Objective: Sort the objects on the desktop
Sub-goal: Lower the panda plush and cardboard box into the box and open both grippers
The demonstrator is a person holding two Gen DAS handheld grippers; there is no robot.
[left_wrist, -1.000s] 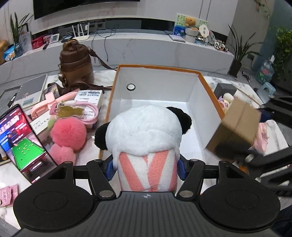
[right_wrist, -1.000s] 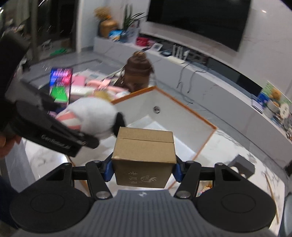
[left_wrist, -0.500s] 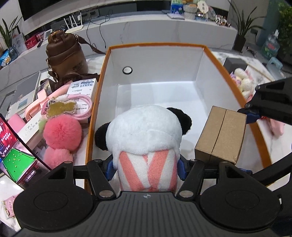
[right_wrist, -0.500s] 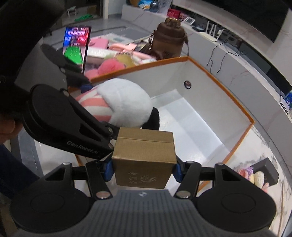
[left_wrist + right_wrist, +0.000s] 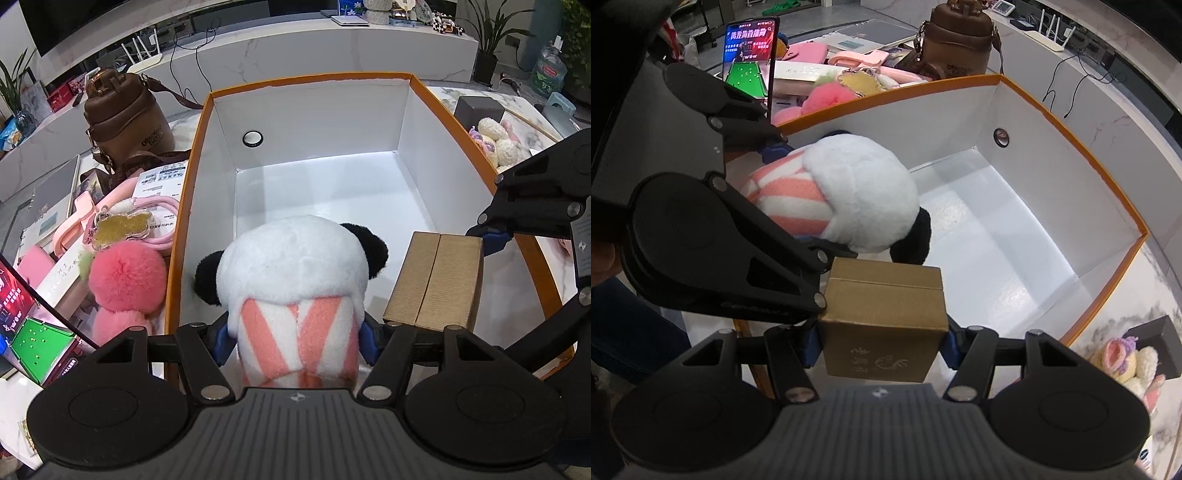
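My left gripper [image 5: 295, 341] is shut on a panda plush [image 5: 295, 273] with a pink-striped body, held over the near end of a big white box with an orange rim [image 5: 184, 206]. Beside it, my right gripper [image 5: 881, 345] is shut on a small brown cardboard box [image 5: 882, 317]; that box [image 5: 436, 277] hangs at the right in the left wrist view. The plush [image 5: 849, 192] and the left gripper's black frame [image 5: 713, 236] fill the left of the right wrist view. The white box's floor [image 5: 990, 240] is bare.
Left of the box lie a pink pompom [image 5: 127, 275], a gold keychain [image 5: 122, 225], pink cases, papers, a lit phone [image 5: 22, 325] and a brown leather bag [image 5: 125, 114]. On the right, small plush toys [image 5: 495, 136] and a dark box [image 5: 478, 110] sit on the marble table.
Both grippers have moved forward and down over the white box, each keeping its hold. The cardboard box has come in next to the plush, now inside the box's rim.
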